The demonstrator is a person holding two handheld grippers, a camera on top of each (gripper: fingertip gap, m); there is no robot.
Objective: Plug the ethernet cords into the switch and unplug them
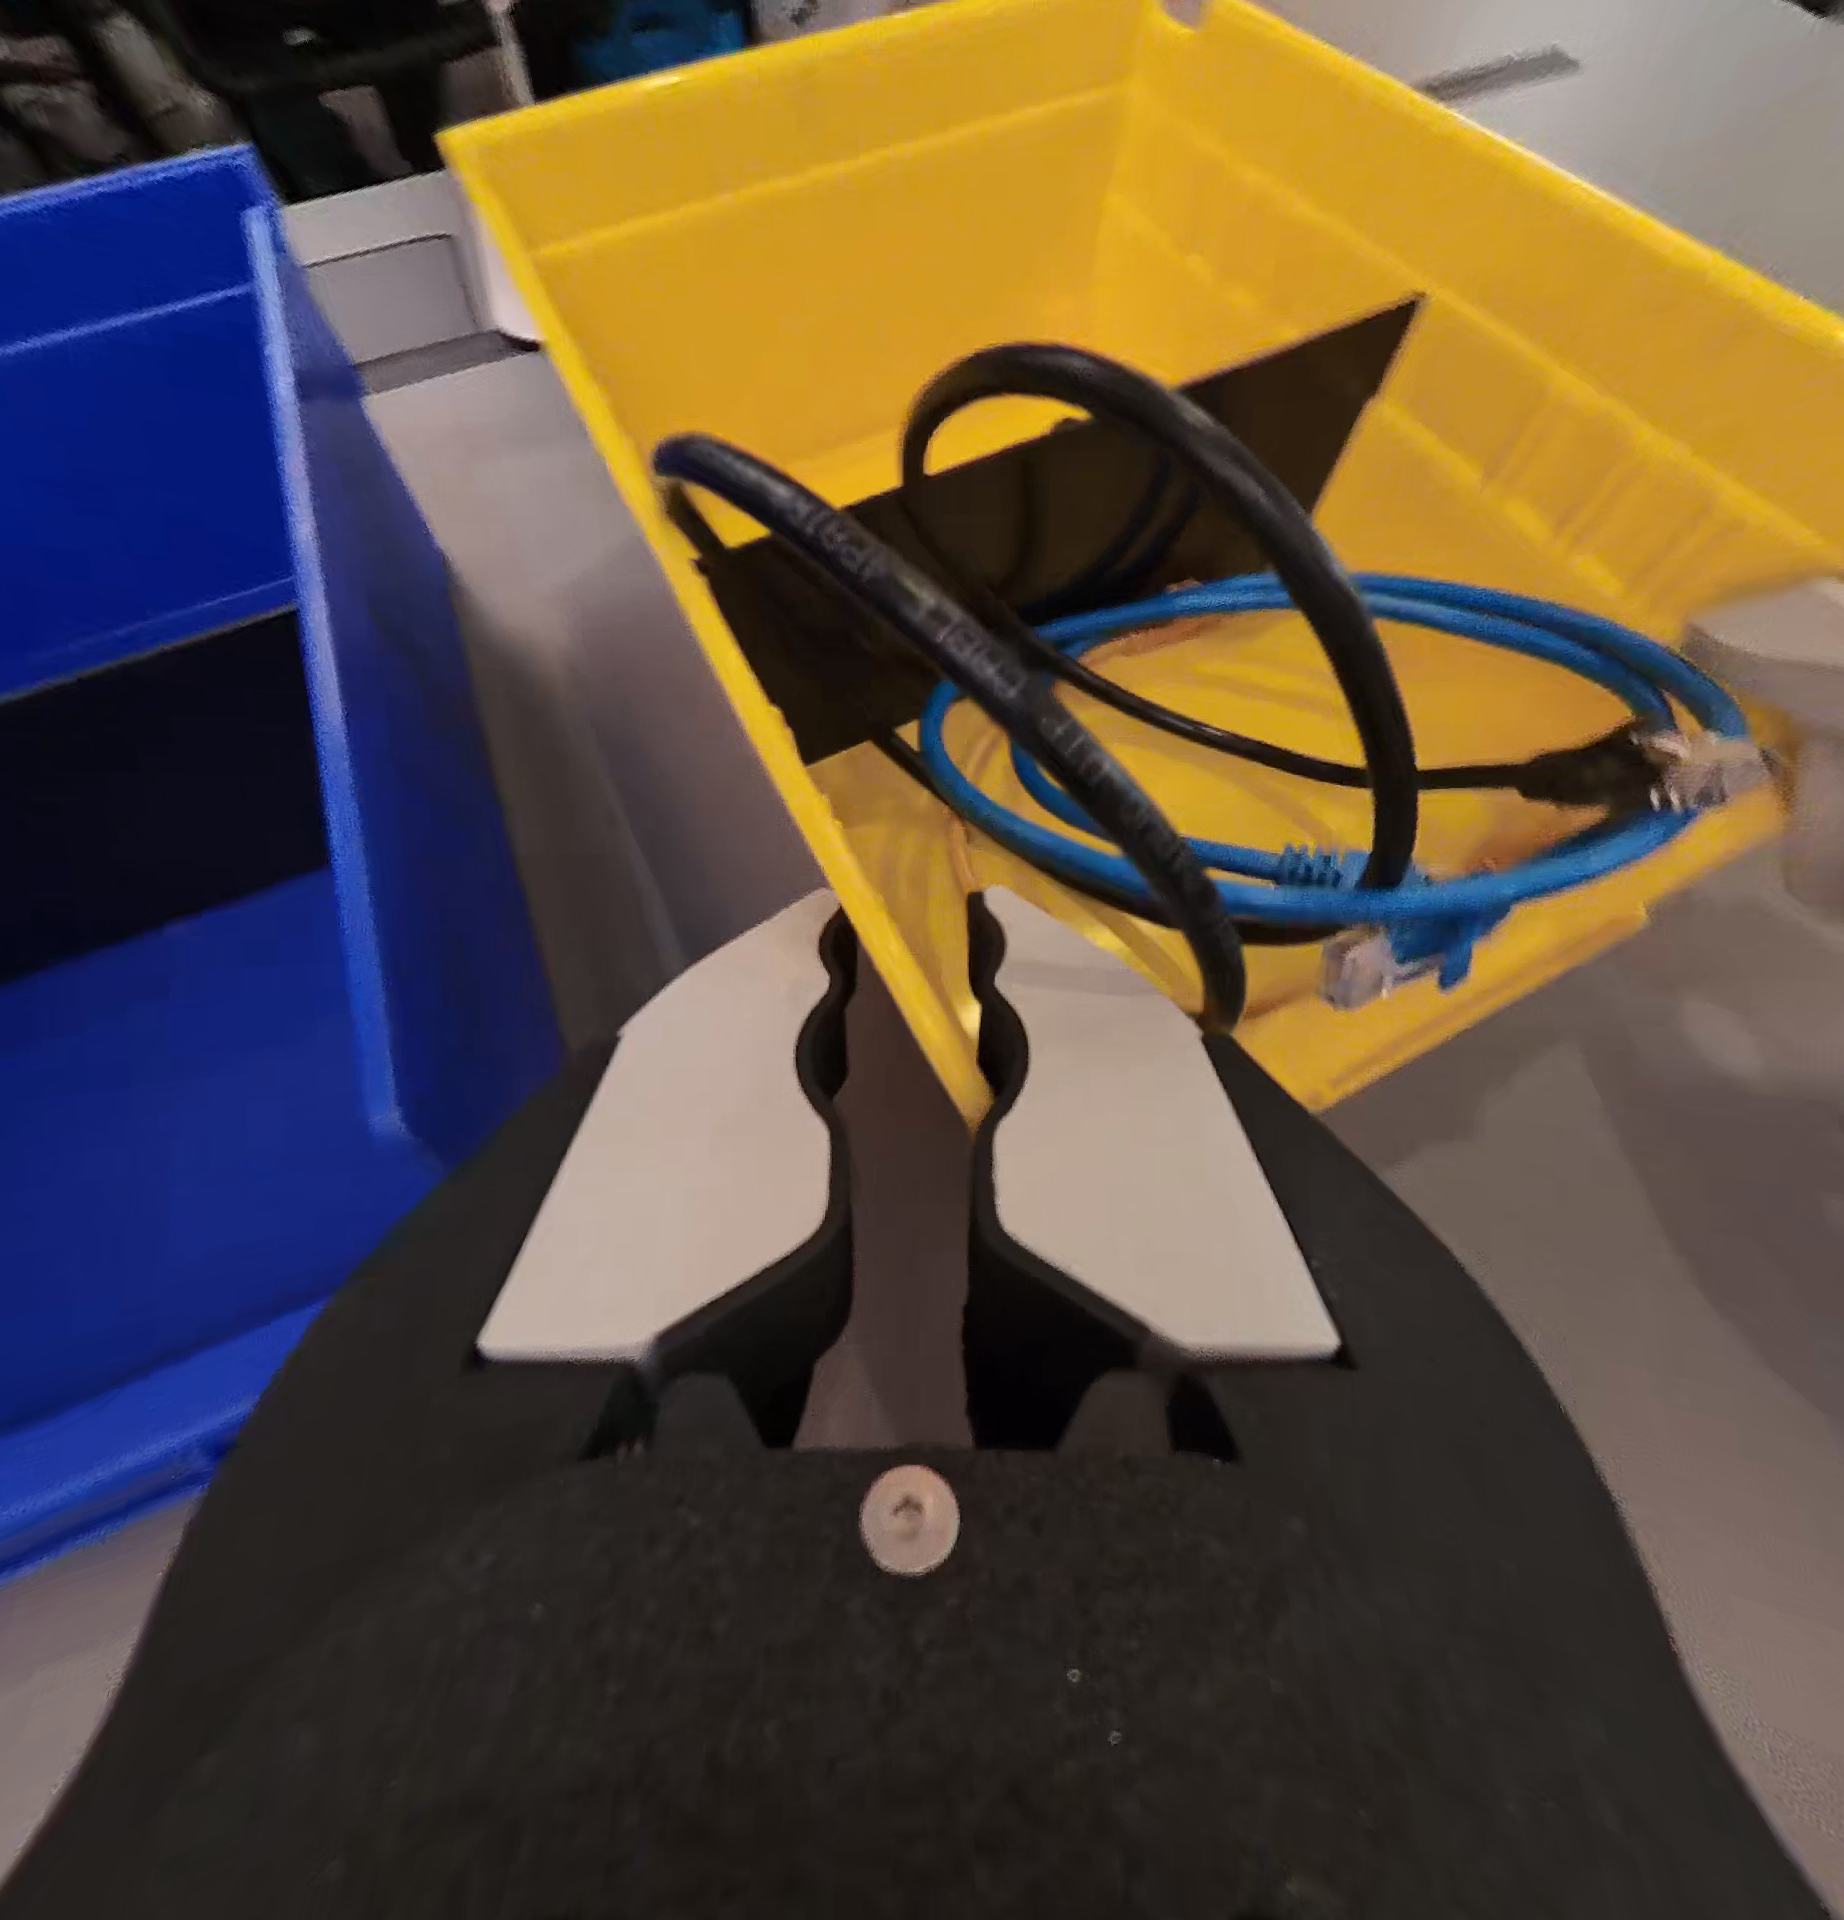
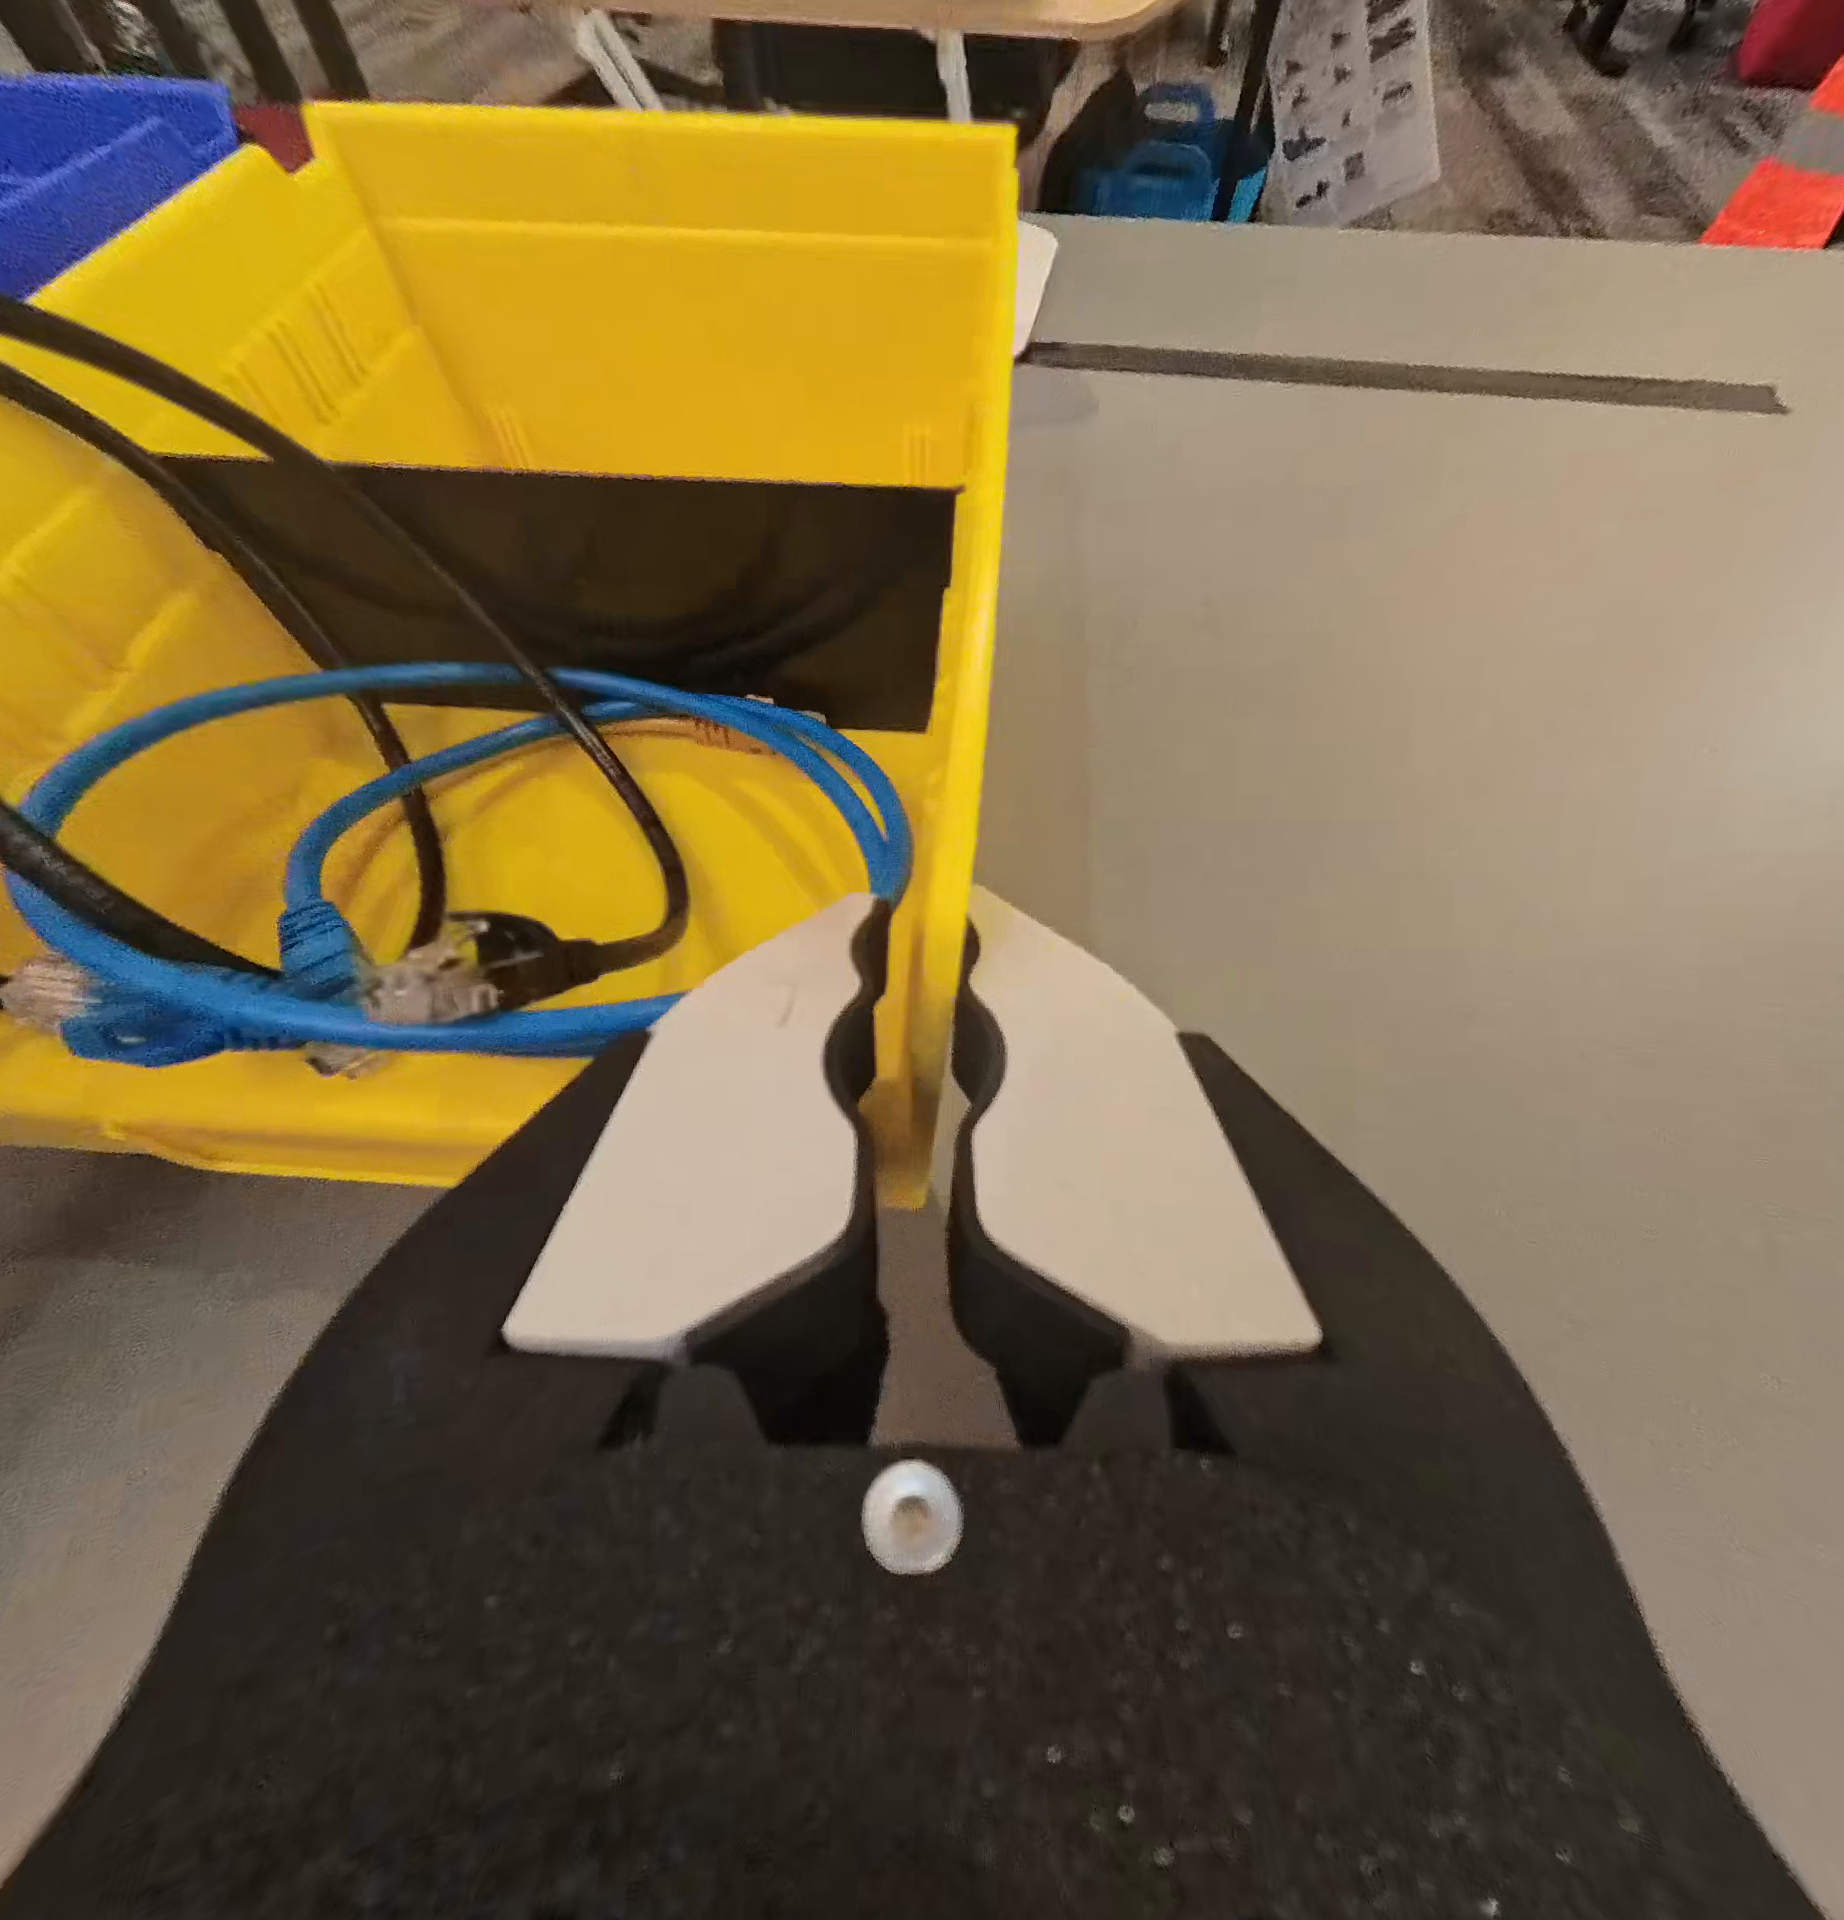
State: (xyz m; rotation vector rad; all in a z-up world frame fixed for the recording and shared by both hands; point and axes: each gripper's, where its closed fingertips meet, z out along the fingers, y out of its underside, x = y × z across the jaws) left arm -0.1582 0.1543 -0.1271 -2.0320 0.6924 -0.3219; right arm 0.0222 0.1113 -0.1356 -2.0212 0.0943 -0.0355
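A yellow bin (image 1: pixel 897 260) sits tilted on the grey table, and it also shows in the right wrist view (image 2: pixel 669 343). In its front part lie a coiled black ethernet cord (image 1: pixel 902 587) (image 2: pixel 627 790) and a coiled blue ethernet cord (image 1: pixel 1437 594) (image 2: pixel 461 681) with clear plugs. A black divider (image 1: pixel 1292 416) (image 2: pixel 585 592) crosses the bin. My left gripper (image 1: pixel 907 935) is shut on the bin's left wall near the front corner. My right gripper (image 2: pixel 923 925) is shut on the bin's right wall. It shows blurred at the right edge of the left wrist view (image 1: pixel 1822 727).
A blue bin (image 1: pixel 170 727) (image 2: pixel 66 156) stands just left of the yellow one. The grey table (image 2: pixel 1417 727) stretches to the right, with a black tape strip (image 2: pixel 1417 379) across it. Chairs, bags and floor clutter lie beyond the far edge. Some 20 centimetres of space lies between my two pairs of fingers.
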